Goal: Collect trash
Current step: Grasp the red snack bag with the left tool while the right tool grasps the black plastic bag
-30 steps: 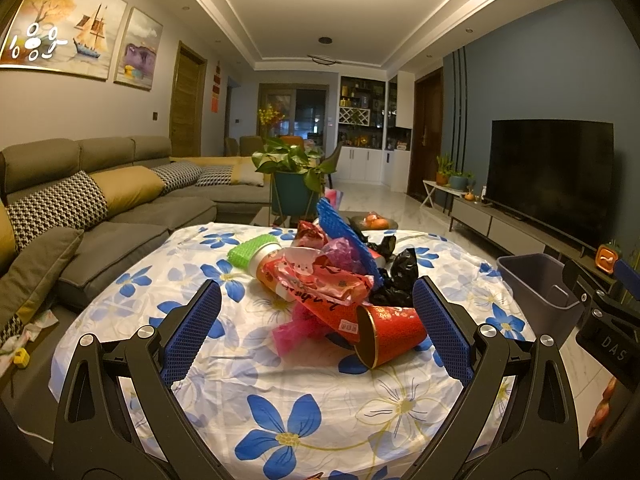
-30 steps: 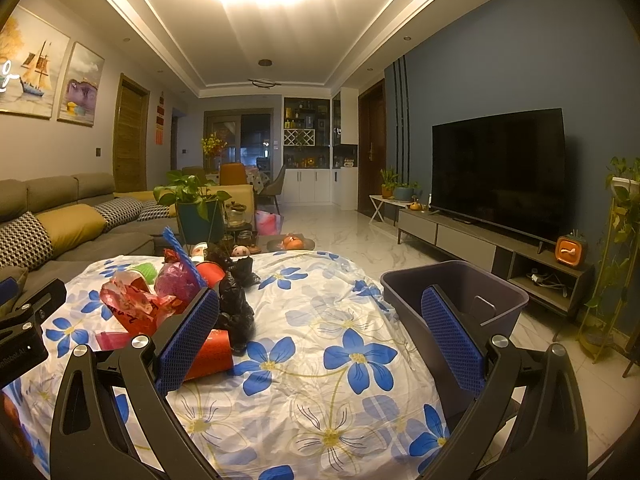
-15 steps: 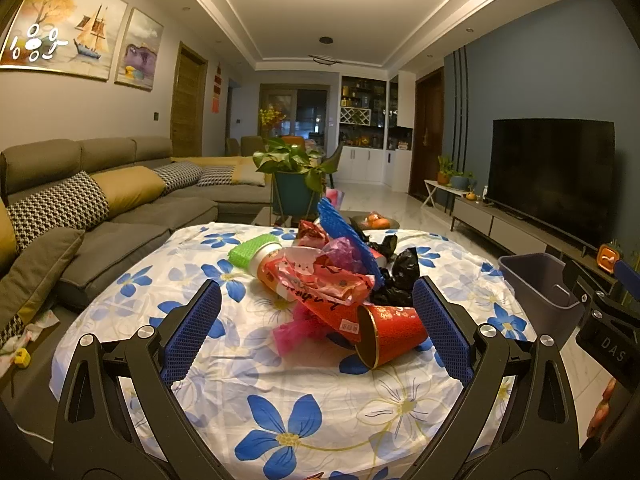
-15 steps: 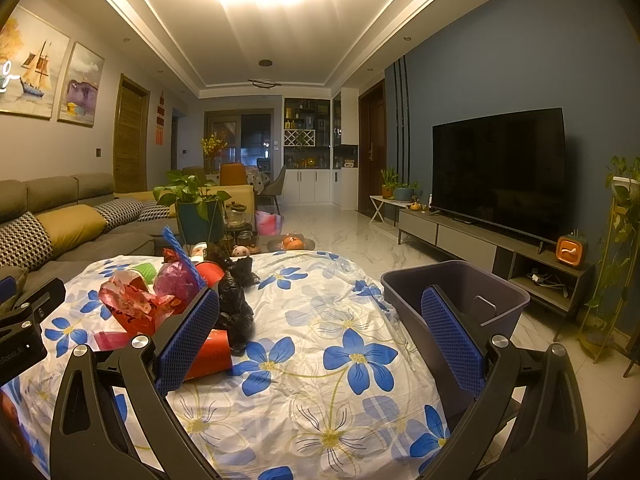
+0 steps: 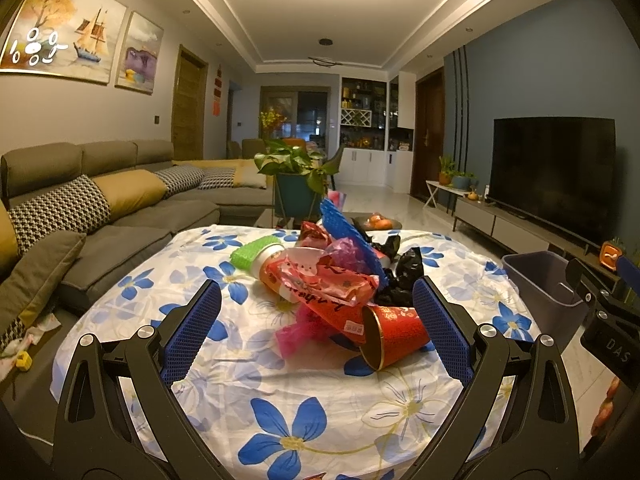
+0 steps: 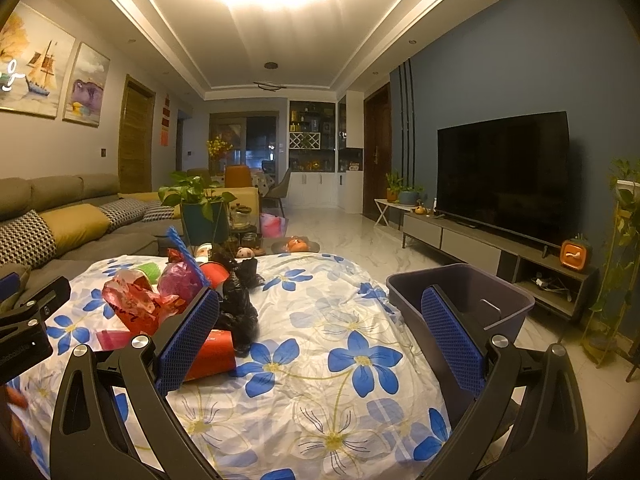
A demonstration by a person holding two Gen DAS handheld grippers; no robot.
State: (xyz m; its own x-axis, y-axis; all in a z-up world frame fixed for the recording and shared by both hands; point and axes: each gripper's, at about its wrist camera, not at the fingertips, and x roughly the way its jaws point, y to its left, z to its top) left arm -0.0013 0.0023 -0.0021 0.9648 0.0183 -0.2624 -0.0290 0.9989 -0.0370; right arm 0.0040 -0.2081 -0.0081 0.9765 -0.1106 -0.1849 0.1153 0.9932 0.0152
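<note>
Trash sits heaped near the middle of the counter (image 5: pixel 304 412), which is draped in a white cloth with blue flowers: a red paper cup on its side (image 5: pixel 394 336), crinkled red-and-pink plastic wrappers (image 5: pixel 320 284), a crumpled black plastic bag (image 5: pixel 404 276), a blue mesh sheet (image 5: pixel 352 236) propped upright, a green-lidded tub (image 5: pixel 258 254). Piling looks deliberate, one spot to pick from. A grey plastic bin (image 6: pixel 472 300) stands just beside the counter's right edge, rim roughly level with the top, likely so pieces can be dropped straight in; no trash visible inside. Left tool (image 5: pixel 316 334) is spread wide, gripping nothing, aimed at the heap with the red cup lying between its blue pads, no contact seen. Right tool (image 6: pixel 320 336) is also spread wide and empty, over bare cloth, its right finger in front of the bin. Judgement: nothing collected yet; the cup is the nearest pick.
</note>
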